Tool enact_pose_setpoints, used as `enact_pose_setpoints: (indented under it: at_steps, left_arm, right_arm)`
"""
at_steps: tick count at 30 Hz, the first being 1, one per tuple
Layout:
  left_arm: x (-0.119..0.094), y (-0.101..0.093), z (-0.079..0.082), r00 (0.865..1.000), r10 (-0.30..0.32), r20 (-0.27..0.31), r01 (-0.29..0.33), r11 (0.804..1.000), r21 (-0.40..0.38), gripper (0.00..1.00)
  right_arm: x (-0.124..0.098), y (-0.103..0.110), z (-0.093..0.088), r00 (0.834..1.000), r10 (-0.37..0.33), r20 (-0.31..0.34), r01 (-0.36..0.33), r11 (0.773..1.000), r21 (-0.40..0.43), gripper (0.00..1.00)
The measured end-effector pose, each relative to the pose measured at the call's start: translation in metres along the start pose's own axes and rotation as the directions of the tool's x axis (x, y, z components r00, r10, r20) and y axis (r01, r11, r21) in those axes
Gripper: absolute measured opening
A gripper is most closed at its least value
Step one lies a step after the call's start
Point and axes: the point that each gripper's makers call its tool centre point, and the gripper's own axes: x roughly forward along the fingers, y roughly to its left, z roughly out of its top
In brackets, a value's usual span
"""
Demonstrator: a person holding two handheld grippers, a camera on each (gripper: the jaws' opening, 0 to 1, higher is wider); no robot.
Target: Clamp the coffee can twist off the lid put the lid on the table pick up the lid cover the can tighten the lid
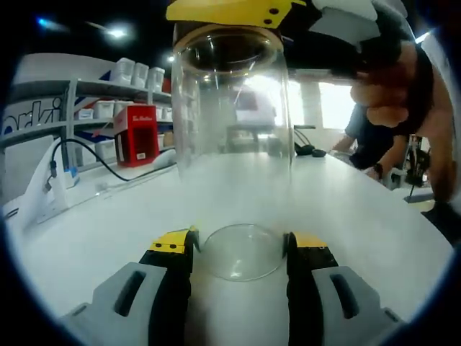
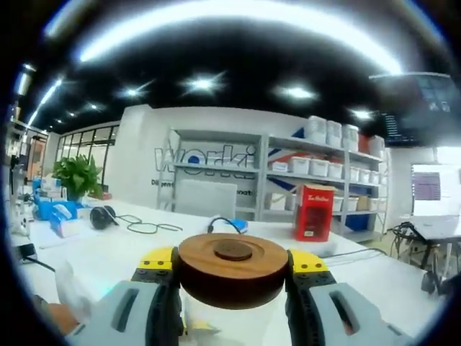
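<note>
The left gripper [image 1: 239, 249] is clenched on the base of the clear glass coffee can [image 1: 232, 144], one yellow-tipped jaw on each side of its round bottom. The can stands upright on the white table [image 1: 360, 216], its long axis vertical, rising straight away from the jaws toward the top of the left gripper view. Its mouth looks open, and the right gripper [image 1: 230, 11] shows there as a yellow jaw at or just over the rim; I cannot tell whether it touches.

In the right gripper view, that gripper [image 2: 232, 270] grasps the round wooden lid [image 2: 232, 268], held flat between its jaws with the small dark centre disc facing up. Below the lid a pale shape may be the can, though that is unclear.

The coming move turns on this: the lid seems to sit right above the can's mouth, on the can's own vertical axis, so the right gripper is the one placed to lower or lift it while the left steadies the base.

Readable writing: large blue letters "worki" on the far wall [image 2: 202, 160]. The red box [image 2: 314, 212] on the shelf carries white script too small to read.
</note>
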Motion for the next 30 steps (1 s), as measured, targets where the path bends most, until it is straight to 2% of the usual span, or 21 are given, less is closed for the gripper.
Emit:
enact_pose_setpoints:
  at_steps: [9, 16, 21, 23, 24, 26, 28, 30]
  left_arm:
    - [0.0, 0.0, 0.0, 1.0, -0.003, 0.001, 0.003, 1.0, 0.0, 0.43]
    - [0.0, 0.0, 0.0, 1.0, -0.005, 0.001, 0.005, 1.0, 0.0, 0.43]
    - [0.001, 0.0, 0.0, 1.0, -0.007, 0.001, 0.007, 1.0, 0.001, 0.43]
    - [0.0, -0.001, 0.0, 1.0, -0.007, 0.002, 0.007, 1.0, 0.0, 0.43]
    - [0.0, -0.001, 0.0, 1.0, -0.007, 0.002, 0.007, 1.0, 0.0, 0.43]
    - [0.0, -0.001, 0.0, 1.0, -0.007, 0.002, 0.007, 1.0, 0.0, 0.43]
    - [0.0, -0.001, 0.0, 1.0, -0.007, 0.001, 0.007, 1.0, 0.0, 0.43]
    - [0.0, -0.002, 0.001, 1.0, -0.007, 0.001, 0.007, 1.0, 0.0, 0.43]
  right_arm:
    - [0.0, -0.001, 0.0, 1.0, 0.002, 0.008, -0.002, 1.0, -0.002, 0.54]
    - [-0.002, 0.0, 0.004, 0.998, 0.048, 0.031, -0.048, 0.999, -0.024, 0.54]
    - [-0.006, 0.0, 0.006, 0.991, 0.131, 0.038, -0.13, 0.991, -0.036, 0.6]
    - [-0.012, -0.001, 0.007, 0.986, 0.161, 0.035, -0.158, 0.984, -0.079, 0.59]
    - [-0.016, 0.0, 0.007, 0.984, 0.177, 0.03, -0.175, 0.982, -0.075, 0.59]
    - [-0.025, 0.006, 0.011, 0.965, 0.259, 0.042, -0.256, 0.965, -0.063, 0.59]
    - [-0.033, 0.004, 0.015, 0.948, 0.313, 0.055, -0.311, 0.95, -0.037, 0.59]
    - [-0.034, -0.005, 0.016, 0.95, 0.308, 0.049, -0.306, 0.951, -0.043, 0.58]
